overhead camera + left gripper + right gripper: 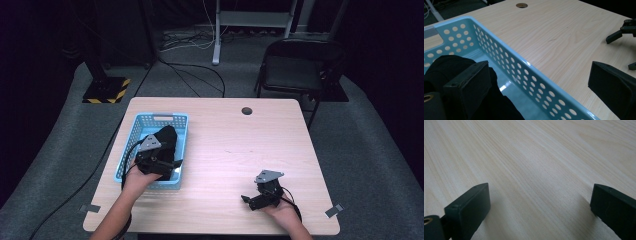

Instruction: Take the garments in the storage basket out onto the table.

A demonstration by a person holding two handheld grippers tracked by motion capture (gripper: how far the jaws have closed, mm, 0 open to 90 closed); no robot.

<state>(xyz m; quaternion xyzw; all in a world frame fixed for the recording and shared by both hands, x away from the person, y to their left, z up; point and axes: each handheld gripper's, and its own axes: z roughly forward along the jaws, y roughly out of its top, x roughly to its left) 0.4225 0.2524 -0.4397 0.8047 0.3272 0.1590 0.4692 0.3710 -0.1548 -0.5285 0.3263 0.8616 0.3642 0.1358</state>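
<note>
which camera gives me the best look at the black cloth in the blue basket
The high view: it shows the black cloth bundled inside the blue basket, with the left gripper open over it. The left gripper view catches part of the cloth close up, behind one jaw. The right gripper view looks at the bare table.

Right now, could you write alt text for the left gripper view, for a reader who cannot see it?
The open left claw straddles the long wall of a light blue perforated plastic basket, one jaw inside against a black cloth bundle, the other over the pale wooden table. The right claw shows at the far right edge.
</note>
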